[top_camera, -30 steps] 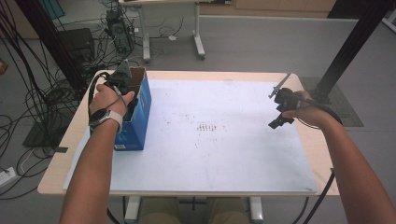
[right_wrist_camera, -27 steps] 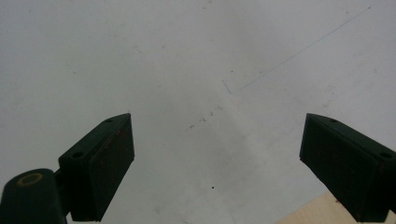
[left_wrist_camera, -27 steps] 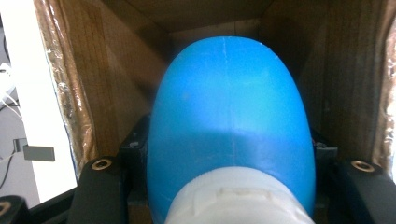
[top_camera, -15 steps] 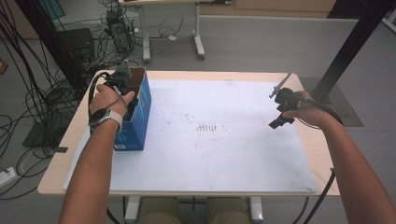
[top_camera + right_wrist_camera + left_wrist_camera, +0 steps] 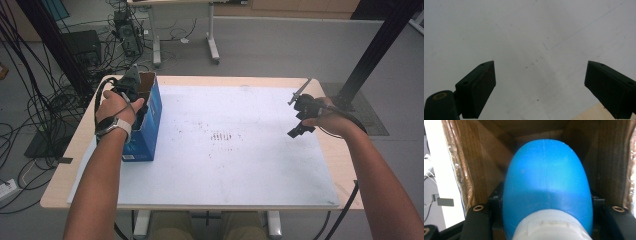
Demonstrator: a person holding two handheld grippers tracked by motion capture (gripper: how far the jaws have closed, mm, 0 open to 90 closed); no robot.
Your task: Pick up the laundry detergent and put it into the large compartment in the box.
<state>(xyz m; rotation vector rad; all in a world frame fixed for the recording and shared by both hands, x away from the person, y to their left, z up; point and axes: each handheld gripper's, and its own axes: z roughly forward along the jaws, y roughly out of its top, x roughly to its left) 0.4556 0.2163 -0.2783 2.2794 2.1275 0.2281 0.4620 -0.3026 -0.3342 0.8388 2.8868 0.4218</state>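
My left gripper (image 5: 131, 88) reaches down into an open blue cardboard box (image 5: 148, 125) at the left side of the table. In the left gripper view its jaws are shut on a smooth blue rounded object (image 5: 546, 182) with a white end, inside the box's brown walls (image 5: 486, 165). At the right side of the table my right gripper (image 5: 300, 117) hovers just above the white mat (image 5: 225, 170). Its jaws (image 5: 540, 87) stand wide open with nothing between them.
The white mat (image 5: 524, 37) covers most of a light wooden table (image 5: 75, 145), and its right corner meets bare wood (image 5: 594, 112). Black cables (image 5: 45, 105), equipment and another table's legs (image 5: 212, 45) stand on the floor behind. A black post (image 5: 372, 50) rises at the far right.
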